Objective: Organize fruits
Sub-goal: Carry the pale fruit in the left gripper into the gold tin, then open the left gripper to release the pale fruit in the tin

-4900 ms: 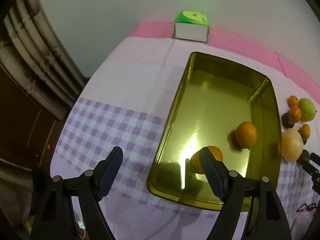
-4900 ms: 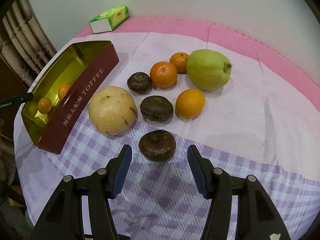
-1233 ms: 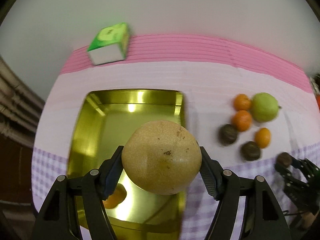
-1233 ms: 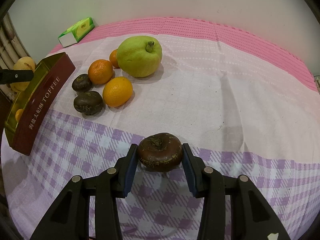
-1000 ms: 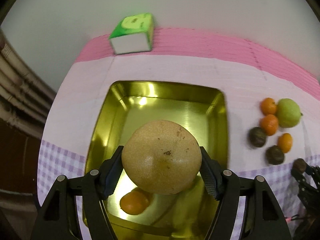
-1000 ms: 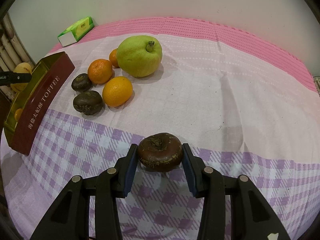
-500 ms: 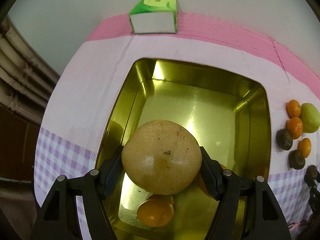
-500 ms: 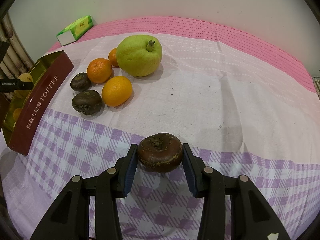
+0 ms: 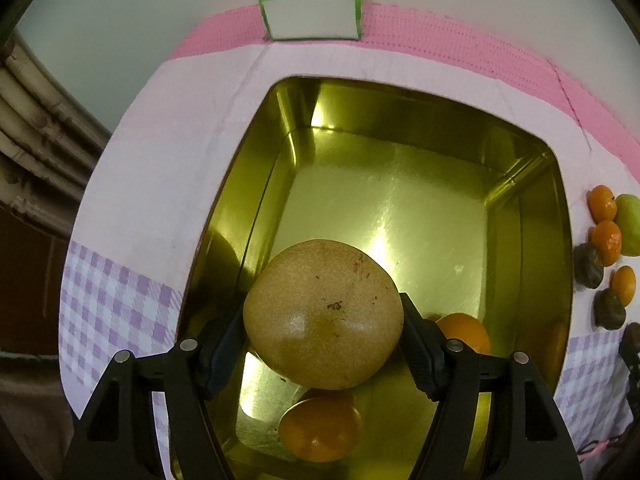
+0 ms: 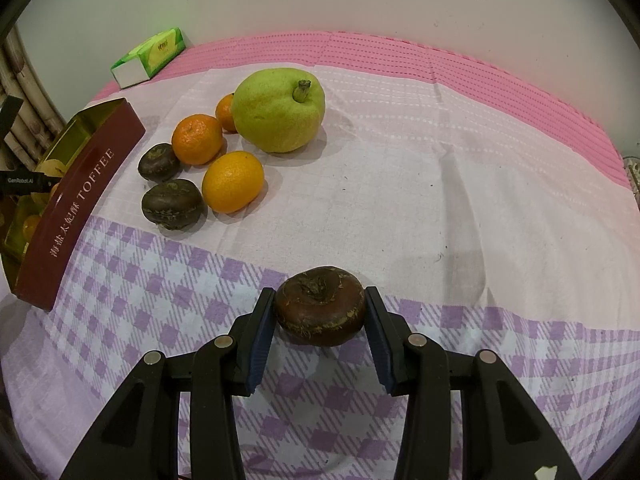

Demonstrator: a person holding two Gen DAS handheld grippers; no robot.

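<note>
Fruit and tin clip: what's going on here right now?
A person is sorting fruit into a gold tin with two handheld tools. The left tool grips a big tan round fruit over the tin, above two oranges already inside. The right tool is clamped on a dark brown fruit over the checked cloth. Three oranges, a green fruit and two more brown ones still wait on the cloth.

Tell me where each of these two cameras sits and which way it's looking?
Left wrist: sits on the left gripper, looking steeply down into the gold tin; its two fingers clamp a tan pear.
Right wrist: sits on the right gripper, looking down across the tablecloth; its fingers clamp a brown fruit.
Shared: the tin, green box, and loose fruit pile.
</note>
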